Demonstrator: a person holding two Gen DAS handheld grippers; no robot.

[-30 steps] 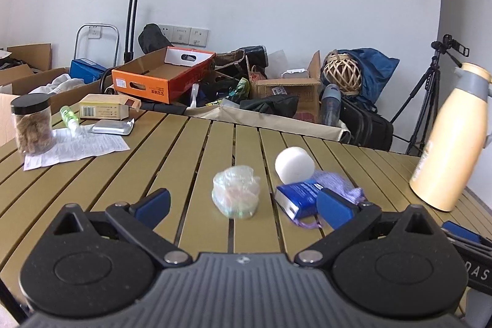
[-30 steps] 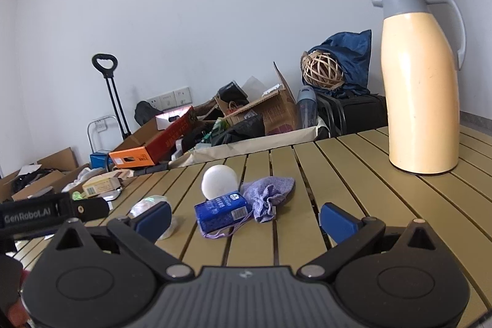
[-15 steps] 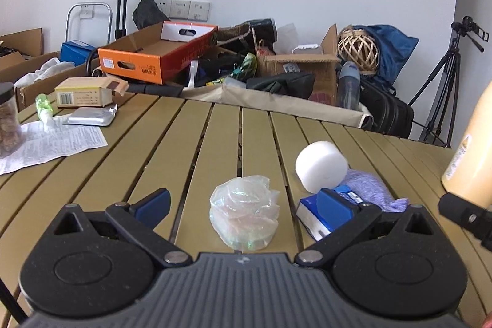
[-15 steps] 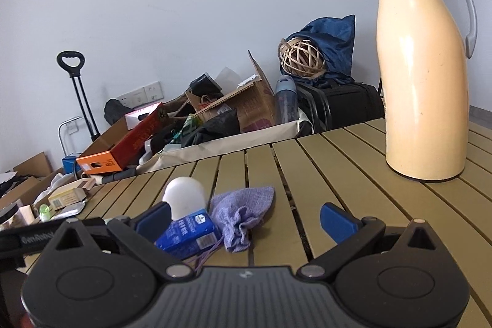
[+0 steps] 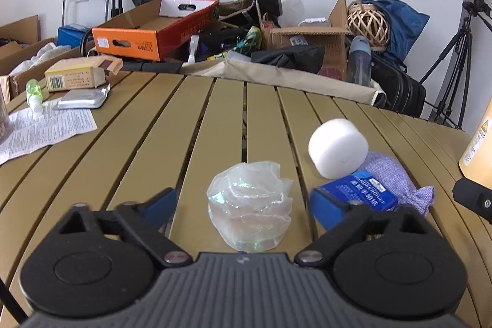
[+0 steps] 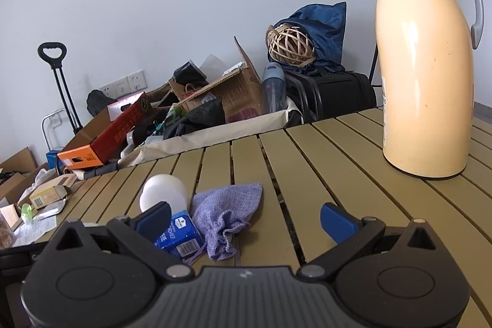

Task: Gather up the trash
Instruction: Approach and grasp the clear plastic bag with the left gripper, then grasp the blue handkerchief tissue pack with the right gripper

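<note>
Closing its jaws around the crumpled plastic wrap (image 5: 249,206) on the slatted table (image 5: 147,125) without pressing it yet, the left gripper (image 5: 243,205) is starting the collecting, while the right gripper (image 6: 246,220) is hovering spread near the purple pouch (image 6: 227,214), nothing gathered.

The slatted worktop (image 5: 147,143) carries a crumpled clear plastic wad (image 5: 249,207), a white foam puck (image 5: 337,147), a blue tissue pack (image 5: 363,194) and a purple cloth pouch (image 6: 227,211) close together, with a cream thermos jug (image 6: 424,63) standing well apart. A printed leaflet (image 5: 46,128), a foil packet (image 5: 81,100), a small carton (image 5: 77,74) and a green bottle (image 5: 33,91) lie at the far left.
</note>
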